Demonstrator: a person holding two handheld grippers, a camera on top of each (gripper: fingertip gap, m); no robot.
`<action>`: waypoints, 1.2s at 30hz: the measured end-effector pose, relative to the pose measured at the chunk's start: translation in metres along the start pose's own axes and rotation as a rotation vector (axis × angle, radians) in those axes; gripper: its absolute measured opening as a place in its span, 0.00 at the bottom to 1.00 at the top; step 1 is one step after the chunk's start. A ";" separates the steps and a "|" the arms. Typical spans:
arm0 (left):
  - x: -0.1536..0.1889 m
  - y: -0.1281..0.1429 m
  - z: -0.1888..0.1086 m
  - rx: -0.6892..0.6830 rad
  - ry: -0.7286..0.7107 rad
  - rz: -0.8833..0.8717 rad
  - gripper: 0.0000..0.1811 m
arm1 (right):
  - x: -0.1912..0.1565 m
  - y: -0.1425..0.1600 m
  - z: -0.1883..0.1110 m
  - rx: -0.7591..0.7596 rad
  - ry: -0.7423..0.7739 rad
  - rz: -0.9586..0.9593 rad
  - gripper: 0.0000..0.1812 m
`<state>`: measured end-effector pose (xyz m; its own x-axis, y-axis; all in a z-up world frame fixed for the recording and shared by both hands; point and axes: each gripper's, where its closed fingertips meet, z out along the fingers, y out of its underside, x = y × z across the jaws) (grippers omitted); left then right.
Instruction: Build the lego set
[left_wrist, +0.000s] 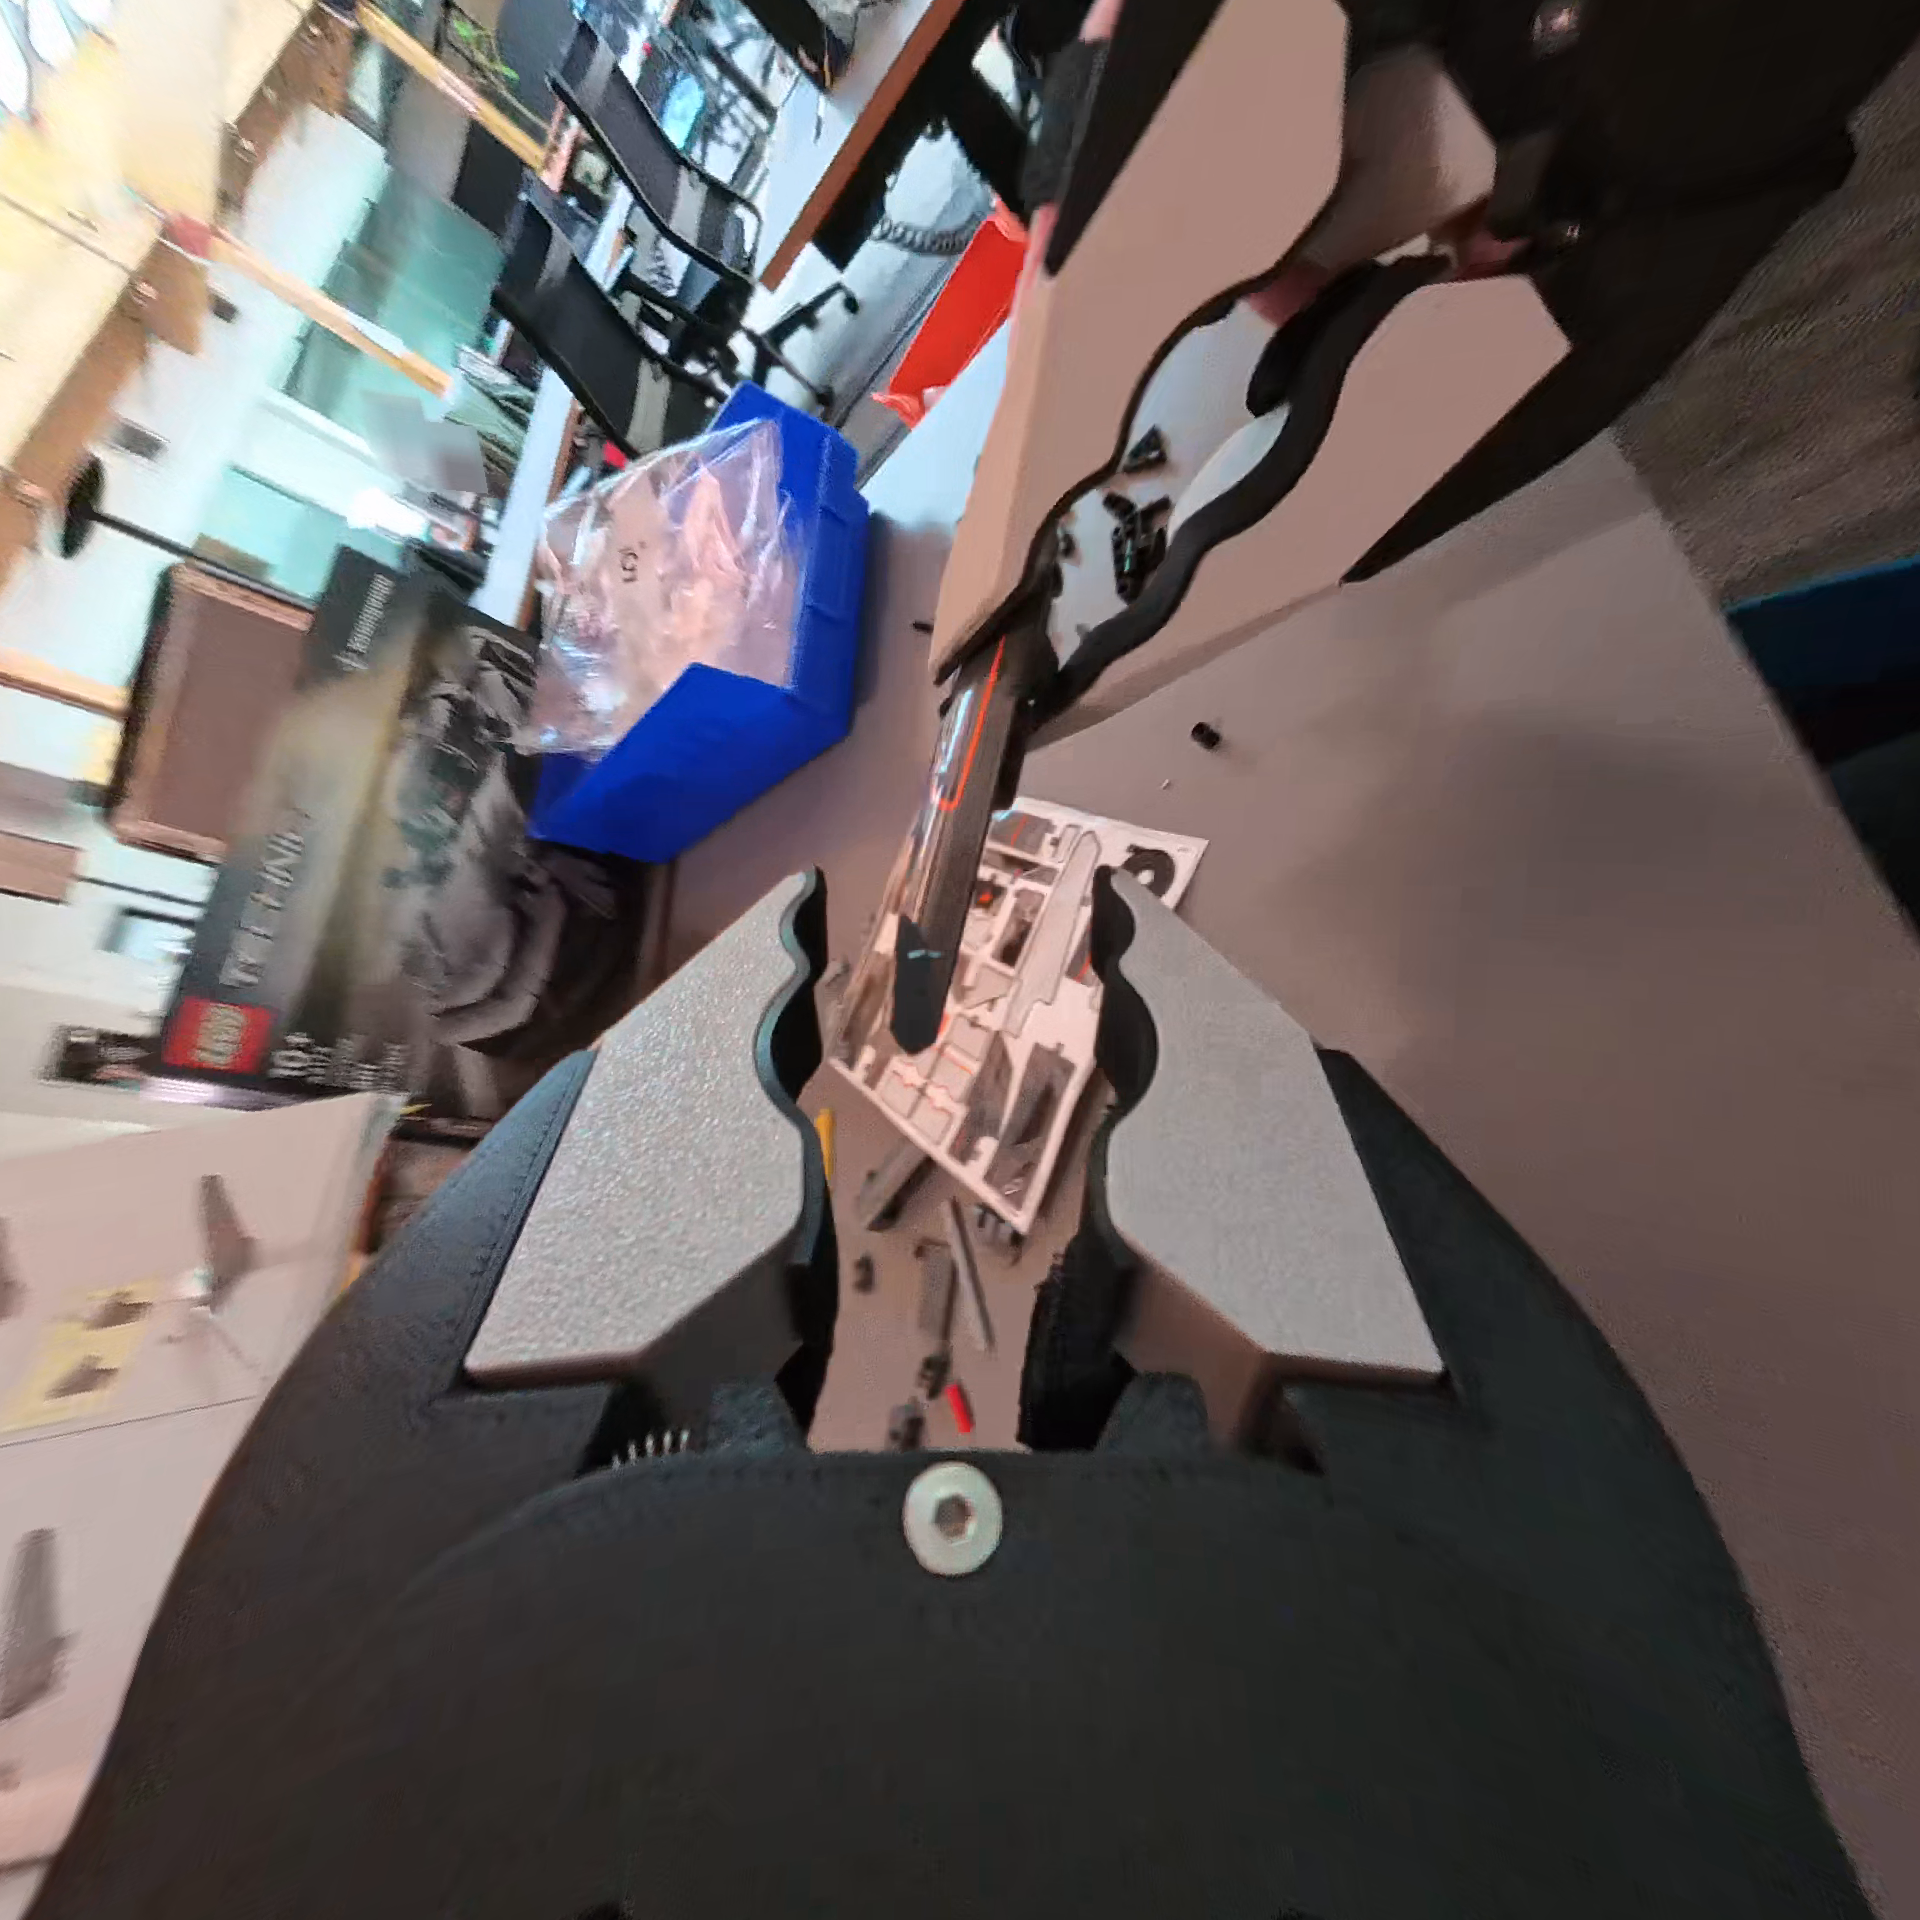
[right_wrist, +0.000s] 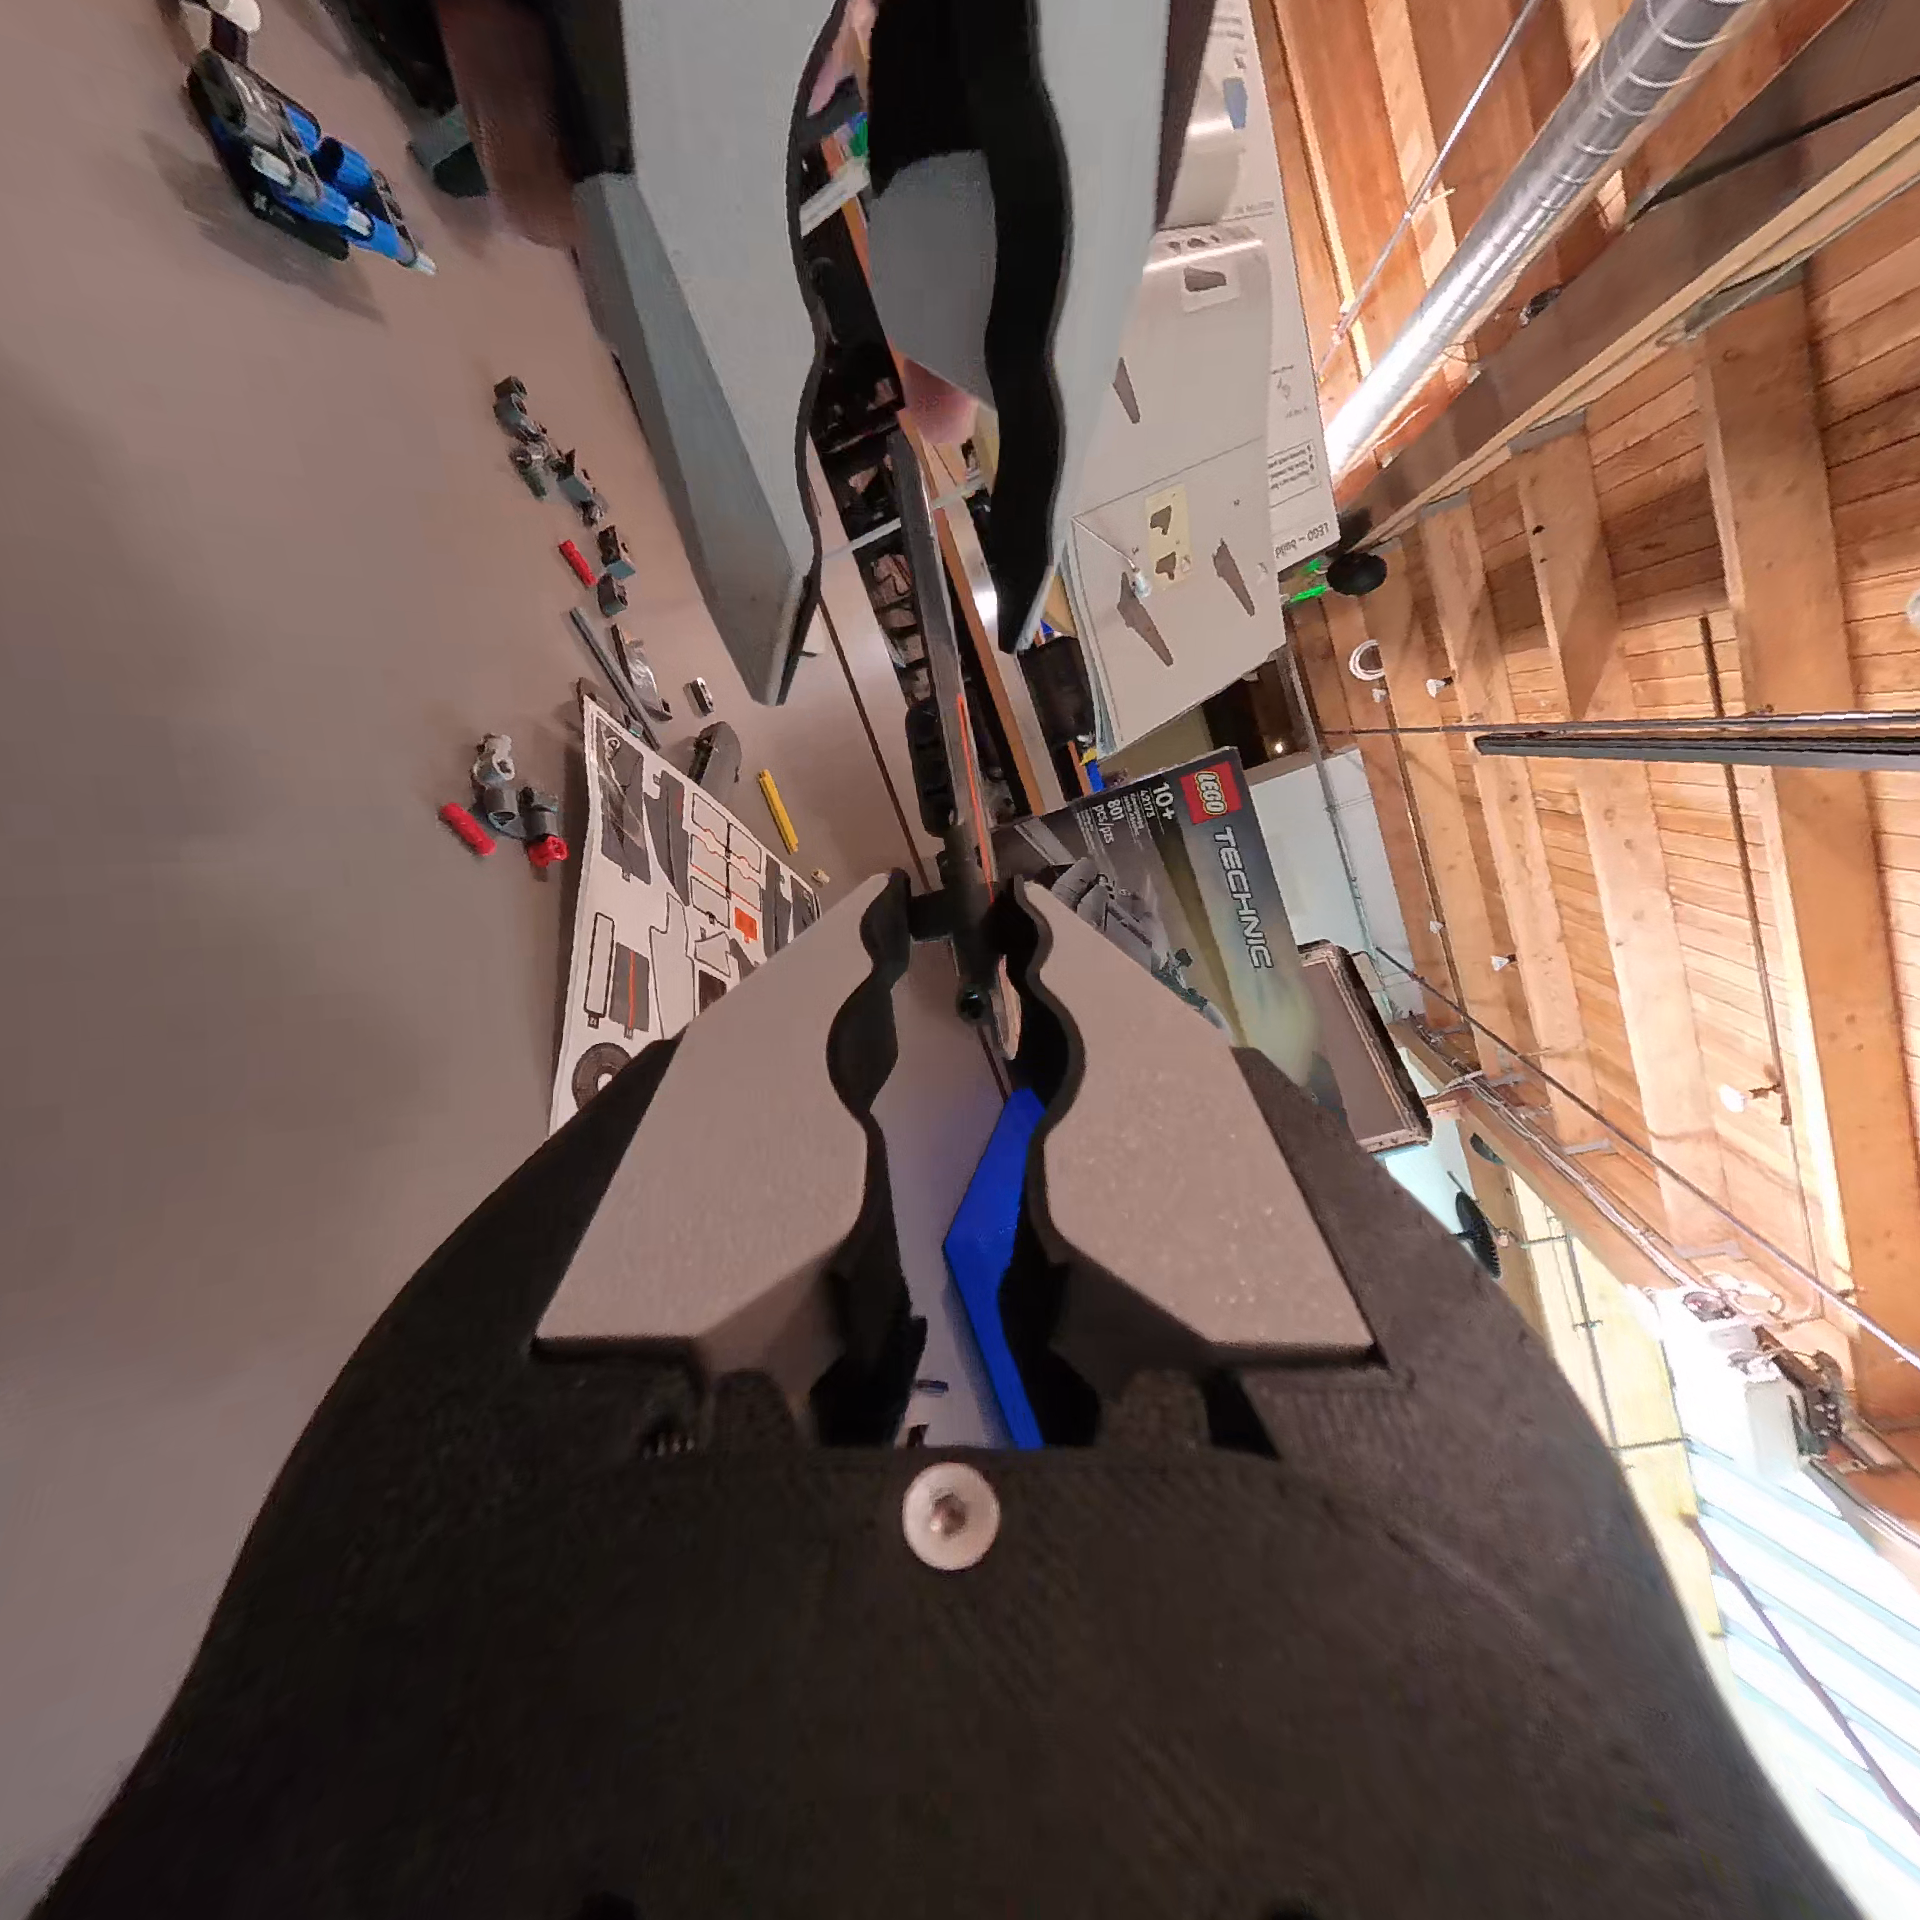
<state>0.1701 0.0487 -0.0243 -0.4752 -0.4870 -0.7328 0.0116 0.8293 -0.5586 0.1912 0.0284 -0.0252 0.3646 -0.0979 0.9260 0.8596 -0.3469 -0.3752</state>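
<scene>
A long dark Lego panel with an orange stripe (left_wrist: 961, 769) hangs in the air between my two grippers. My right gripper (right_wrist: 954, 906) is shut on one end of the panel (right_wrist: 961, 831); it also shows in the left wrist view (left_wrist: 1003, 639) at the upper right, with the panel sticking out toward me. My left gripper (left_wrist: 958, 896) is open. The panel's free tip lies just beyond and between its fingertips, apart from both. In the right wrist view the left gripper (right_wrist: 914, 613) stands at the top with its fingers apart on either side of the panel.
A sticker sheet (left_wrist: 1049, 987) lies on the grey table (left_wrist: 1455, 935), also in the right wrist view (right_wrist: 665, 904). Loose small parts (right_wrist: 561, 499) lie beside it. A blue bin with plastic bags (left_wrist: 748, 675), the set's box (right_wrist: 1184, 862), a blue partial model (right_wrist: 301, 177) and an open booklet (right_wrist: 1184, 520) stand around. Both grippers' tips are close together, under 4 cm apart.
</scene>
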 end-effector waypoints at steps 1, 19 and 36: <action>-0.002 0.000 0.001 -0.017 -0.036 0.048 0.26 | -0.001 -0.001 0.001 -0.001 -0.005 -0.005 0.08; -0.022 0.029 -0.017 -0.135 -0.346 0.449 0.00 | -0.012 -0.017 0.018 0.039 -0.143 0.180 0.08; -0.026 0.101 -0.049 -0.267 -0.363 0.407 0.00 | -0.043 -0.054 0.073 0.133 -0.355 0.261 0.09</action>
<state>0.1401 0.1580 -0.0426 -0.1475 -0.1397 -0.9792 -0.1142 0.9858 -0.1234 0.1551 0.1199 -0.0472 0.6551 0.1680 0.7366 0.7528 -0.2280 -0.6175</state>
